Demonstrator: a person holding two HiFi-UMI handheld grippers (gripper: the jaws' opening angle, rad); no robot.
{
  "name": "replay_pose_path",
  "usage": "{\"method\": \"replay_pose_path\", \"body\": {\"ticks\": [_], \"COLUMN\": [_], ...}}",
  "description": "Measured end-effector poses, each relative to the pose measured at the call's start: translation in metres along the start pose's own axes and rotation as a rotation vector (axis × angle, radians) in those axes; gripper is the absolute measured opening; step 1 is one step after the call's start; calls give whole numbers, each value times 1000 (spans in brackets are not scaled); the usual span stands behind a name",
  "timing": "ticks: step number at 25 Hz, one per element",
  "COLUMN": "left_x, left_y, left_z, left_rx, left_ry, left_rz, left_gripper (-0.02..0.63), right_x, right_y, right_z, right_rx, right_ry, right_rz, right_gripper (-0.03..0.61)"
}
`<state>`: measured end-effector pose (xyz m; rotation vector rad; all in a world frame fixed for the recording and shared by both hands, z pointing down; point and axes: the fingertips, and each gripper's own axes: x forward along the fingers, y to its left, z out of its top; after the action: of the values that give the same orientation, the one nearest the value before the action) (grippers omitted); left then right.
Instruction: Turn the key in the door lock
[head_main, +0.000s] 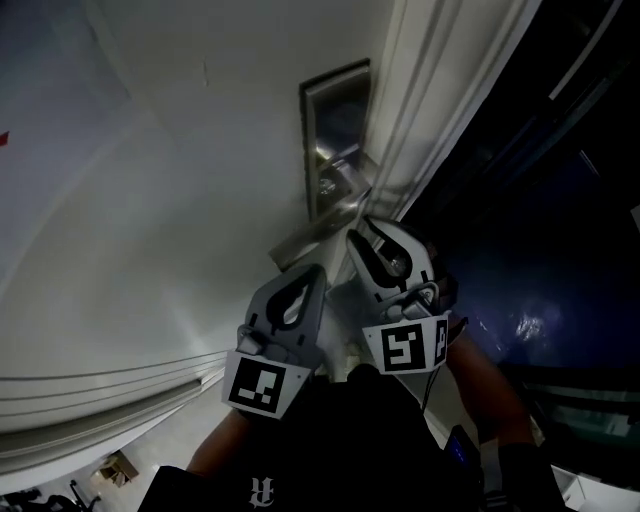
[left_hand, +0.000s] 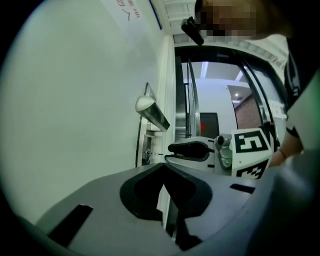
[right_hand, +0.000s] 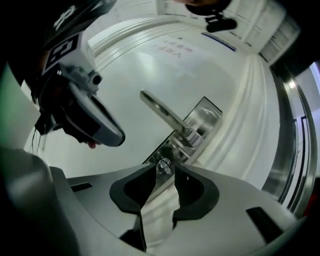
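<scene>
Key (right_hand: 163, 167): small, bright metal, round bow, seated in lock plate (right_hand: 202, 117) below lever handle (right_hand: 162, 111).

My right gripper (head_main: 362, 232) is up at plate. Jaws slightly parted, key bow sits in gap at tips, and I see no firm clamp on it.

My left gripper (head_main: 316, 272) sits off plate, near handle's free end. Jaws pressed together, nothing in them.

Door edge (head_main: 430, 110) runs just beside plate, dark opening beyond it. Bare white door face (head_main: 180, 200) spreads on plate's other side.
</scene>
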<state>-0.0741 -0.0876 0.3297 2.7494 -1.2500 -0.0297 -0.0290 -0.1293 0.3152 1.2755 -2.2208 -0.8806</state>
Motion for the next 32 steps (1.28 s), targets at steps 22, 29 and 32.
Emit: {"method": "replay_pose_path", "body": {"ticks": [22,29,32], "left_x": [8,14,16], "left_y": [20,15,13], "left_z": [9,8,7], "left_rx": [59,62,62], "left_ry": [-5,2,5], "left_rz": [165,167,169], "left_gripper": [6,6,7], "right_x": [36,37,38], "right_y": [-1,-6,-5], "right_z": [-7,-15,-19], "right_rx": [409,1057,1380], "right_ry": [-27,-46,-55], "right_rz": [55,222,320], "right_gripper": [21,22,23]}}
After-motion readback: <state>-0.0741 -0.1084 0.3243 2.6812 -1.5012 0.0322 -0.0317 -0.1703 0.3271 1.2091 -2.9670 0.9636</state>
